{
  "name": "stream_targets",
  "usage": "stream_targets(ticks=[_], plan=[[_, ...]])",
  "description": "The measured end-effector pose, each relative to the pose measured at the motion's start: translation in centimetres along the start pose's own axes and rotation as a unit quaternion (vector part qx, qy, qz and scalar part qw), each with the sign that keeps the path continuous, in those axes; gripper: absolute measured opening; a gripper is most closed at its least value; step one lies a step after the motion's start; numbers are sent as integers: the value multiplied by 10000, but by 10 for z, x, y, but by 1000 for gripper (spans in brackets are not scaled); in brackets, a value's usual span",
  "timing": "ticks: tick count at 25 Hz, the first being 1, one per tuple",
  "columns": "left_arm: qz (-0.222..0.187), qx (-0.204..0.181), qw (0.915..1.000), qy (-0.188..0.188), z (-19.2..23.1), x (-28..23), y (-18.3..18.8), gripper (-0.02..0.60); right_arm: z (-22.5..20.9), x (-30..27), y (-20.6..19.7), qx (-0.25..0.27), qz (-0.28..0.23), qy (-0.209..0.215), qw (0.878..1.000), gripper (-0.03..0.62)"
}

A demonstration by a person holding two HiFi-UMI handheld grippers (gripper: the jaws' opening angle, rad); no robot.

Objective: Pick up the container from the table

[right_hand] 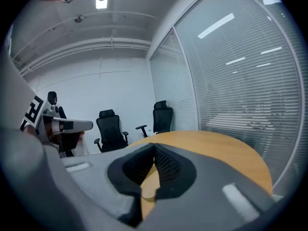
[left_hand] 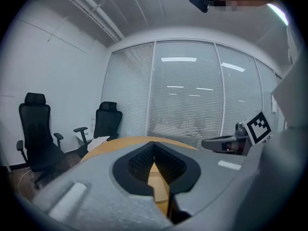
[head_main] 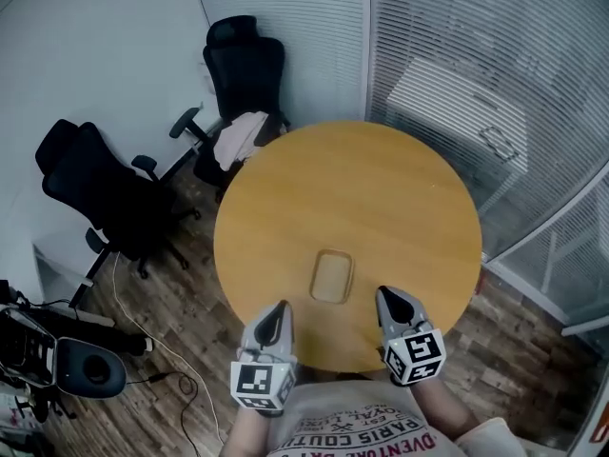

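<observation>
Round table [head_main: 285, 179] fills mid-frame; container [head_main: 331, 276] lies low centre, just above and between my left gripper [head_main: 278, 312] and right gripper [head_main: 390, 298], both with jaws pressed together, empty. Looks light, shallow, stiff; I'd pinch its rim.

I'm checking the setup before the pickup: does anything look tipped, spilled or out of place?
Nothing serious. The shallow tan rectangular container lies flat and alone on the round wooden table, no spill. The only odd thing is a white cloth heaped on the black office chair behind the table.

One container [head_main: 331, 276], one round table [head_main: 285, 208], two grippers [head_main: 281, 307] [head_main: 384, 294] (one per hand), two black office chairs [head_main: 245, 65] [head_main: 95, 184]
</observation>
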State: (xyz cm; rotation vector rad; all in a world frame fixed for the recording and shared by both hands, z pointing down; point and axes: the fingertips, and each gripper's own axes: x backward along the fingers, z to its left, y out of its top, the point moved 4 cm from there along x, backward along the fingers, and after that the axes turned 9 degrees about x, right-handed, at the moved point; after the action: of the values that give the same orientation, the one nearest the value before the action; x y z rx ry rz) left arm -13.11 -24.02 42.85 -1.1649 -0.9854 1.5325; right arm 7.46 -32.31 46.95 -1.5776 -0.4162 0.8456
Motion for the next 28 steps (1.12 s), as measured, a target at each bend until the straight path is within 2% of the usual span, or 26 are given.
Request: stream_targets(ticks=[4,8,14,20,22,24,28], plan=[[152,-11,9995,-261,24,-33,3,6,5,-31,-4,-49,184,-78,9998,3],[321,-127,9977,-582,48,-68,7,6,5,-60,-11,-252,474,-492,9973,3],[488,-188,9938,-977,77,-112,7,6,-2,-96,-37,-634,980,-1069,9874,3],[669,-156,9879,-1391,88,-140,-6,6,-6,-131,-75,-834,1590,-1280,9754,5],[743,-256,9851,-1533,89,-144,-10,6,-7,-139,-86,-989,1716,-1296,9716,58],[857,-319,9832,-1579,93,-148,-14,6,-8,-149,-100,-1050,1942,-1296,9667,60],[823,-240,9820,-1681,97,-160,-17,6,-12,-167,-133,-1087,2468,-1330,9537,104]])
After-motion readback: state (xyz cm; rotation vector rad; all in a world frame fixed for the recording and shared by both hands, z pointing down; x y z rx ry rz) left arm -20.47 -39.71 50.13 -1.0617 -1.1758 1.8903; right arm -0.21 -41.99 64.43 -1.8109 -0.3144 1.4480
